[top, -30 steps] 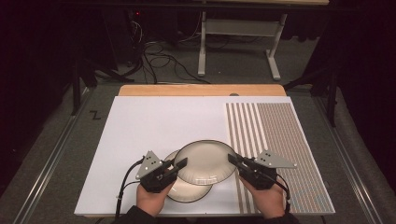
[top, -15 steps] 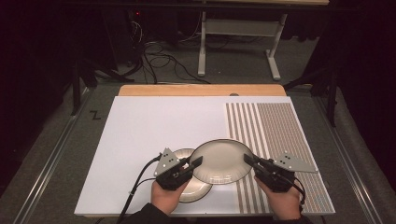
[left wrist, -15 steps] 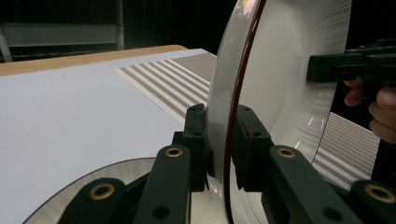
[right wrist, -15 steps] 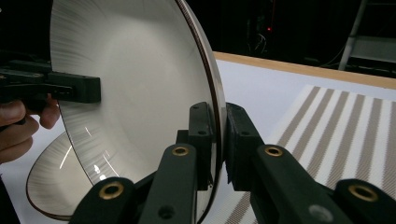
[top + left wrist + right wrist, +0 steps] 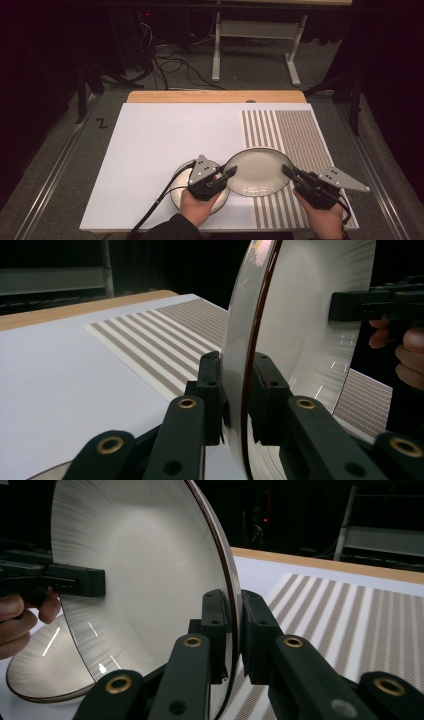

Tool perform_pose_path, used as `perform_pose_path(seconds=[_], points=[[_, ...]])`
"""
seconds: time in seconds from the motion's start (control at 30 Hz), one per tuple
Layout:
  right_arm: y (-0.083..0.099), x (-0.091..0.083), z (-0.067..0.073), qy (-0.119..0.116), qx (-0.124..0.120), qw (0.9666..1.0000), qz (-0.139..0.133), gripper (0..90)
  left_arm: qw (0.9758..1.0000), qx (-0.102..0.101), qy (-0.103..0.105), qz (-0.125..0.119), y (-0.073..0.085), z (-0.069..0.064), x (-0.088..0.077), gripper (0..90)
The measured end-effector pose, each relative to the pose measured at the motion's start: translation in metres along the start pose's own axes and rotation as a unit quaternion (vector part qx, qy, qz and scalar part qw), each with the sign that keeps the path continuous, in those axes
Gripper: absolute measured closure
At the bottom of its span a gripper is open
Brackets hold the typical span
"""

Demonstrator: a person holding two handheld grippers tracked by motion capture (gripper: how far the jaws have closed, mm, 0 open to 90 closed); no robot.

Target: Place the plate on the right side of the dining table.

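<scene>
Toward the near left of the tabletop (image 5: 150, 145), a second plate (image 5: 181, 185) lies flat on the white surface, partly under the person's left hand (image 5: 197, 210). Just above it the left tongs (image 5: 230, 173) are clamped on the left rim of the held plate (image 5: 257, 170); in the left gripper view the two black jaws pinch that brown-edged rim between them (image 5: 240, 390), with the plate standing edge-on before the camera. At the middle, the held plate is carried between both tongs, clear of the surface, over the edge where the white area meets the brown stripes (image 5: 265, 130). On the right, the right tongs (image 5: 286, 171) are closed on the plate's opposite rim, the jaws pressing on either side of it in the right gripper view (image 5: 232, 630), where the plate lying on the tabletop shows low at the left (image 5: 40, 670). Behind these tongs the right hand (image 5: 322, 215) holds the gripper's body.
</scene>
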State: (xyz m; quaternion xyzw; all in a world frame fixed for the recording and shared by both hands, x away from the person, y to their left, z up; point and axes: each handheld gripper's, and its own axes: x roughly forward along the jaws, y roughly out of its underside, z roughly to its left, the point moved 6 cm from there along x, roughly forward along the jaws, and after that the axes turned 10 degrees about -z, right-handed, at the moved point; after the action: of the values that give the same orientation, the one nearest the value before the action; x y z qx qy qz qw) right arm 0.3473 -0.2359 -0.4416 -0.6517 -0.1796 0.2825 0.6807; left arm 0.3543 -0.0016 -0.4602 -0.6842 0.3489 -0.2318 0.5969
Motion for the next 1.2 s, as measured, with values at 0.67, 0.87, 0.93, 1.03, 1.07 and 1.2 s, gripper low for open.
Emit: perform_pose_path(seconds=[0.67, 0.87, 0.93, 1.03, 1.07, 1.2], points=[[0.007, -0.040, -0.055, 0.058, 0.012, 0.9982, -0.007, 82.6, 0.9994, 0.012, 0.024, 0.023, 0.000, -0.029, 0.066, 77.3], [0.008, -0.040, -0.068, 0.070, 0.017, 0.9974, -0.008, 82.0, 0.9993, 0.014, 0.019, 0.030, -0.001, -0.030, 0.079, 77.2], [0.008, -0.039, -0.070, 0.071, 0.020, 0.9972, -0.008, 82.0, 0.9993, 0.015, 0.013, 0.031, -0.001, -0.029, 0.082, 76.8], [0.008, -0.035, -0.073, 0.073, 0.019, 0.9971, -0.005, 82.1, 0.9992, 0.016, 0.007, 0.035, 0.000, -0.025, 0.086, 76.4], [0.008, -0.033, -0.074, 0.072, 0.018, 0.9972, -0.004, 82.1, 0.9992, 0.017, 0.005, 0.036, 0.000, -0.025, 0.087, 76.2], [0.012, -0.028, -0.079, 0.074, 0.018, 0.9971, 0.001, 82.2, 0.9985, 0.018, -0.004, 0.051, 0.005, -0.020, 0.093, 75.7]])
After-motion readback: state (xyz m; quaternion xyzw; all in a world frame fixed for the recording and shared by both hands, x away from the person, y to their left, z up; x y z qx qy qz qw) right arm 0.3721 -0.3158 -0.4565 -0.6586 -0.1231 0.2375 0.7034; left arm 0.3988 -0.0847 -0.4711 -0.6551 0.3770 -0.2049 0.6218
